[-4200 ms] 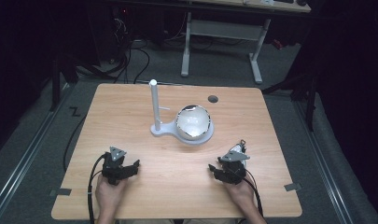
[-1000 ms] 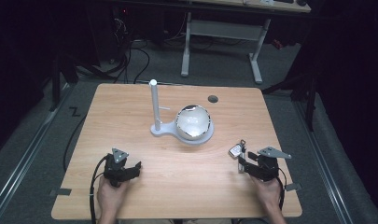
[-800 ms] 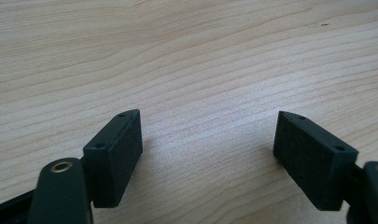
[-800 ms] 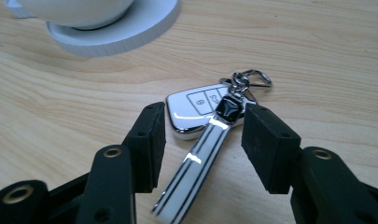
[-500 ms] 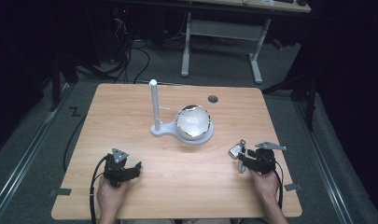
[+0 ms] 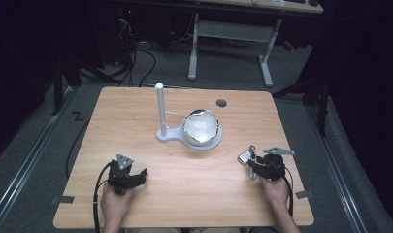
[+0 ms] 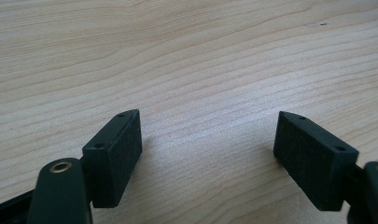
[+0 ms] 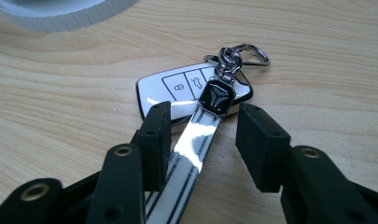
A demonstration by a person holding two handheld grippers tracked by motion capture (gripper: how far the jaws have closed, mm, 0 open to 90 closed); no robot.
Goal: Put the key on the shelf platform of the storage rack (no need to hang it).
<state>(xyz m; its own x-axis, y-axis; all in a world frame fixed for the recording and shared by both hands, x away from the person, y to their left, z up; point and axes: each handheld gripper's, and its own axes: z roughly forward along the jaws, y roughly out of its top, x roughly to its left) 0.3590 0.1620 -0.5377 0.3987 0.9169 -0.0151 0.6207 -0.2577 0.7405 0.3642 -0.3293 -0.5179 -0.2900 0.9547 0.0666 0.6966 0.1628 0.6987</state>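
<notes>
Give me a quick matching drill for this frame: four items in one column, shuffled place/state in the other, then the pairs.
Things:
1. left gripper
2. right gripper
3. car key fob
4. white stand

Places or states:
A. upright post near the table's middle, with a shiny globe on its base
B. jaws wide apart over bare wood, nothing between them
C. lies flat on the wood, buttons up, ring and strap attached
D. jaws on either side of a shiny strap, a gap still showing by one pad

Pairs: 1-B, 2-D, 3-C, 4-A
</notes>
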